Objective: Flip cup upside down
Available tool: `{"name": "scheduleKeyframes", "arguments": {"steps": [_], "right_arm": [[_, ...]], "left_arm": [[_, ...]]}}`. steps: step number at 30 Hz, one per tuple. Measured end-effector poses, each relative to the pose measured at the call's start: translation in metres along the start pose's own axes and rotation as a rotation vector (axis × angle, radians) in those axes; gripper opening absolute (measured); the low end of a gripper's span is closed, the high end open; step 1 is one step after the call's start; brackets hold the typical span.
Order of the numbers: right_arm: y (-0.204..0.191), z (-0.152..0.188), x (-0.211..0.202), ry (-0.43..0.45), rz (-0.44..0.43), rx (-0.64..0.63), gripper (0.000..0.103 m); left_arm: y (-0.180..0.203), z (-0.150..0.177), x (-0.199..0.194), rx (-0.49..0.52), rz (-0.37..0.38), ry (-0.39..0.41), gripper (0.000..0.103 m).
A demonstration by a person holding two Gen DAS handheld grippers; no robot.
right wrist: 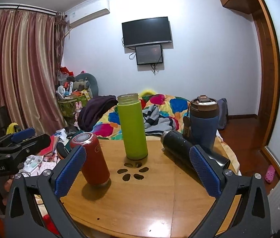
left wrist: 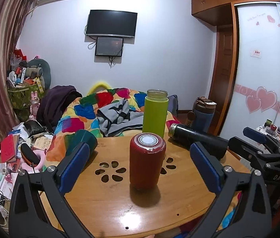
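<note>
A red cup (left wrist: 146,162) stands upside down on the round wooden table (left wrist: 120,208), its base with a white round label facing up. It also shows in the right wrist view (right wrist: 94,160). My left gripper (left wrist: 140,164) is open, its blue pads either side of the red cup without touching it. My right gripper (right wrist: 138,170) is open and empty over the table's middle. A green bottle (left wrist: 155,113) stands upright, mouth open, behind the red cup; it shows in the right wrist view (right wrist: 133,127) too.
A black flask (left wrist: 197,138) lies on its side at the table's right, also seen in the right wrist view (right wrist: 191,150). A blue lidded tumbler (right wrist: 203,123) stands behind it. A dark green cup (left wrist: 82,140) lies at the table's left. A bed with a colourful quilt (left wrist: 104,107) is beyond.
</note>
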State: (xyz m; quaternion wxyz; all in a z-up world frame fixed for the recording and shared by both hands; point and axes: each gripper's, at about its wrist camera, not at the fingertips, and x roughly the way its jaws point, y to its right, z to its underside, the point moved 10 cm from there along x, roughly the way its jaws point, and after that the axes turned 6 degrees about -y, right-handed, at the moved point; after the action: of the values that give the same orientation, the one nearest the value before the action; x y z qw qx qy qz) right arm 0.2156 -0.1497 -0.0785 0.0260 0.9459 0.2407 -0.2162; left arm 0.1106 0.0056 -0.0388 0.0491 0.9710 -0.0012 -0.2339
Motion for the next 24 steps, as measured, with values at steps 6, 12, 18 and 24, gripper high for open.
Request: {"name": "scheduleKeyframes", "arguments": {"steps": [6, 12, 18, 24], "right_arm": [[-0.0029, -0.001, -0.0005, -0.001, 0.0, -0.006, 0.103], [-0.0055, -0.0023, -0.0022, 0.005, 0.002, -0.01, 0.103], [-0.0059, -0.0027, -0.0035, 0.009, 0.003, -0.013, 0.103], [-0.0061, -0.0031, -0.0037, 0.008, 0.003, -0.012, 0.103]], "left_arm": [[0.003, 0.0005, -0.0009, 0.01, -0.001, 0.005, 0.103], [0.0025, 0.0008, -0.0032, 0.012, -0.004, 0.012, 0.103], [0.0025, 0.0003, -0.0032, 0.015, -0.004, 0.014, 0.103], [0.0032, 0.0, -0.0035, 0.016, -0.005, 0.015, 0.103]]}}
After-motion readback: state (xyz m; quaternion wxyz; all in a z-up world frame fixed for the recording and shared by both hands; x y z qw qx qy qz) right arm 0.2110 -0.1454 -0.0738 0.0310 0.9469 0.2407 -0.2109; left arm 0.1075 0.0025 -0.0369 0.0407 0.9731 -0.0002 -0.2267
